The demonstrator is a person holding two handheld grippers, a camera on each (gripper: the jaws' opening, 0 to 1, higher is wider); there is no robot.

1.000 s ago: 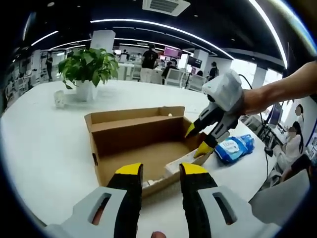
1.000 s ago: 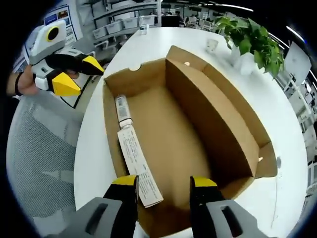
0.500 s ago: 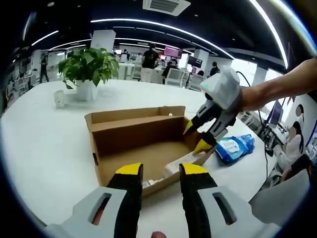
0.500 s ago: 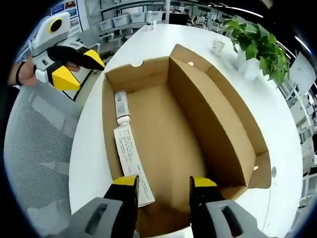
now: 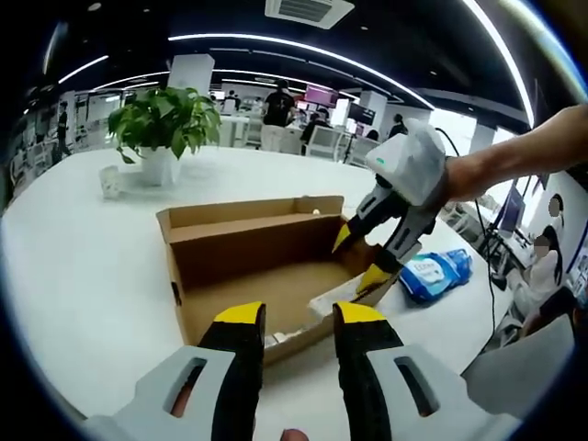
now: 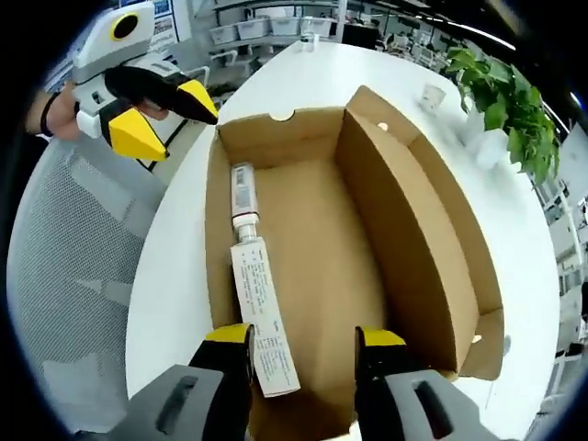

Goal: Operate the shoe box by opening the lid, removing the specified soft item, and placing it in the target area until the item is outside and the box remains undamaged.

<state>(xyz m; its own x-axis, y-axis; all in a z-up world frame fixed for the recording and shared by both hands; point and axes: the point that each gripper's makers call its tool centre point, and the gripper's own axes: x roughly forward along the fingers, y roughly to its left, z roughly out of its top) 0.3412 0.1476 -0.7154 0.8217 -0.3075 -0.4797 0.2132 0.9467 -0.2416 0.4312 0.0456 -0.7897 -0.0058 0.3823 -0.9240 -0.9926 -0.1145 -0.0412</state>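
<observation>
**Box open, both grippers parted, pack sitting on the table**

Left gripper view: the left gripper [image 5: 292, 317] is hanging just short of the box's near wall, jaws apart and holding nothing. The box [image 5: 248, 266] is sitting open on the white table [image 5: 83, 266], with its lid standing up along the far side. The right gripper [image 5: 366, 255] is coming in from the right over the box's right end, jaws spread and nothing between them; its lower tip is right at the rim, though I can't tell if it's touching. A white label strip [image 5: 323, 308] is showing inside by the near right corner. The soft blue pack [image 5: 434, 274] is lying on the table outside the box, just past its right end, near the table edge. Loads of bare table on the left and behind the box, with a plant [image 5: 161, 124] in a white pot and a small cup [image 5: 110, 182] well away.

Right gripper view: looking down into the box [image 6: 404, 266]. The right gripper [image 6: 303, 335] is hovering over the near end, jaws apart and gripping nothing. The strip [image 6: 262, 317] is lying along the left wall, with a smaller label [image 6: 243, 191] beyond it. The rest of the floor is bare cardboard. The left gripper [image 6: 165, 119] is sitting off the far left corner, beyond the table edge, jaws parted with nothing in them. A grey mesh chair [image 6: 73, 294] is crowding that side of the table.
</observation>
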